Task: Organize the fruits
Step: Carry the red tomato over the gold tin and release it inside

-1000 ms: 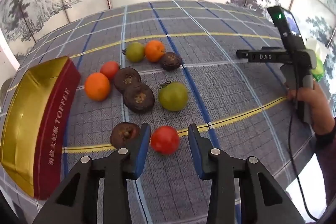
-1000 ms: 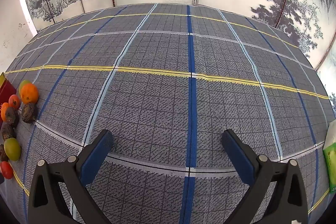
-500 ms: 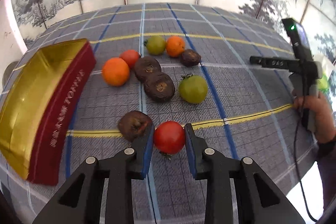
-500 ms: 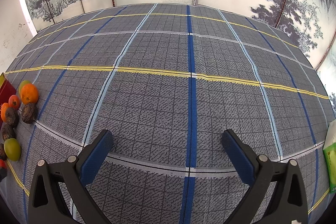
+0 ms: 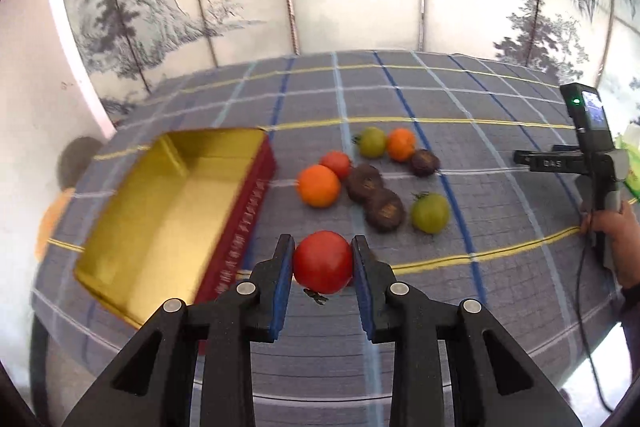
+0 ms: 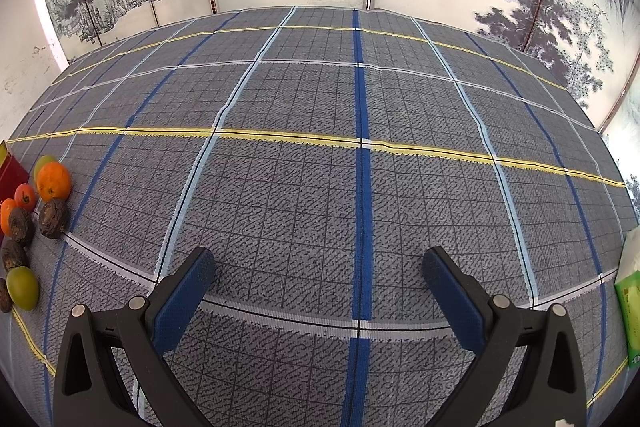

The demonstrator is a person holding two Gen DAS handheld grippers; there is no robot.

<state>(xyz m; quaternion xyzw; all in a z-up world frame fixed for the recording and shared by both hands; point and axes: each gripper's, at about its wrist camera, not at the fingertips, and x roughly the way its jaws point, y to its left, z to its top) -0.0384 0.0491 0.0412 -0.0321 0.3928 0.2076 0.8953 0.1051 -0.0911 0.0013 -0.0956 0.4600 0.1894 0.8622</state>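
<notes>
Left tongs (image 5: 323,262) clamp the red tomato (image 5: 322,261), stem end down; right tongs (image 6: 320,291) gape.

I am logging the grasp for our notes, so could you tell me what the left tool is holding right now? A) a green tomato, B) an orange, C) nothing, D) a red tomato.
D: the left tool is shut on the red tomato, its blue pads pressing both sides, lifted above the cloth.
</notes>
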